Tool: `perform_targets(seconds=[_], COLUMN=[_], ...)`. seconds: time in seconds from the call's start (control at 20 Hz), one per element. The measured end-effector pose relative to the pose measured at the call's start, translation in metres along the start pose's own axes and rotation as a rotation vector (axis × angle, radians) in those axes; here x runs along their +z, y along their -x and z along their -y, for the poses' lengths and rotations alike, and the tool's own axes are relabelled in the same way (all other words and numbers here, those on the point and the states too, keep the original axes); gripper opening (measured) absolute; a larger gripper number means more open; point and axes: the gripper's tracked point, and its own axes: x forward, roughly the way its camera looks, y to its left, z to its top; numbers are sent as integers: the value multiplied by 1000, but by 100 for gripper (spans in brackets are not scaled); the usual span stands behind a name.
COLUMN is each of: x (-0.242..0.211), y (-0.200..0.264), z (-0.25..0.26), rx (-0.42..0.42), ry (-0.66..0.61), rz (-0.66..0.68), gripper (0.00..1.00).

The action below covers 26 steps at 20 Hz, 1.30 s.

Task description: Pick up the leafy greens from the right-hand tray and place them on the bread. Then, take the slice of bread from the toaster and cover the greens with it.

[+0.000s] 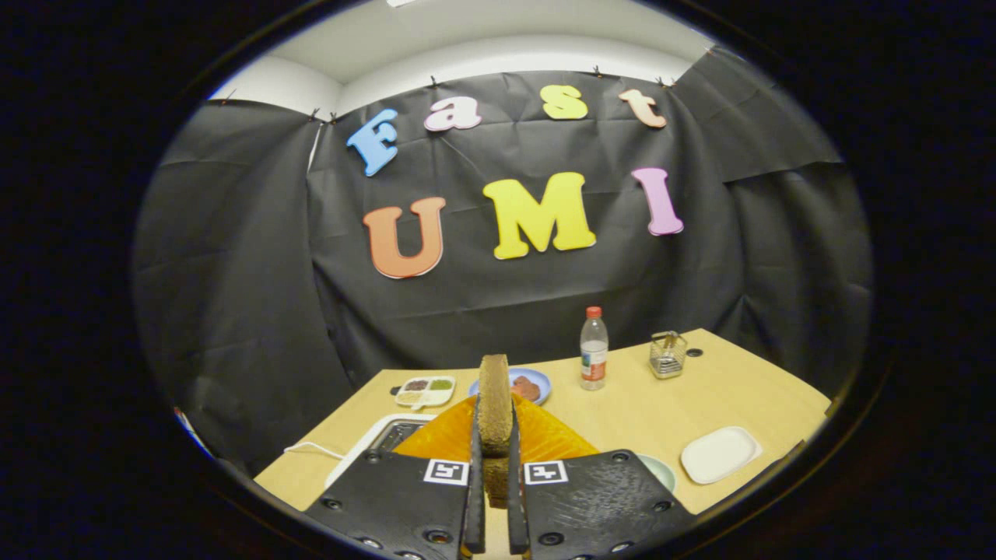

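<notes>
Brown bread slice (494,404) upright between fingers (475,498)

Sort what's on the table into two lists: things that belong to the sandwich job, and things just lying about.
Job:
- slice of bread, upright, clamped between the gripper jaws
- toaster, just beyond the gripper
- white tray, empty
- orange sheet behind the bread

Lying about:
- bottle
- wire basket
- blue plate with brown food
- divided dish
</notes>
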Motion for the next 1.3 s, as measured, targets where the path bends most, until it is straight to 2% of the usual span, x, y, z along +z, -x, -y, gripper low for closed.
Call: perform_targets(seconds=[0.15, 0.35, 0.7, 1.0, 1.3], x=[-22, -52, -101, -127, -137], y=[-5, -15, -34, -41, -39], z=[29, 48, 61, 74, 95], rx=[-42, -51, -63, -79, -120], ry=[-2, -36, -125, -185, -172], rz=[-17, -65, -119, -149, -144], gripper=[11, 11, 11, 11, 11])
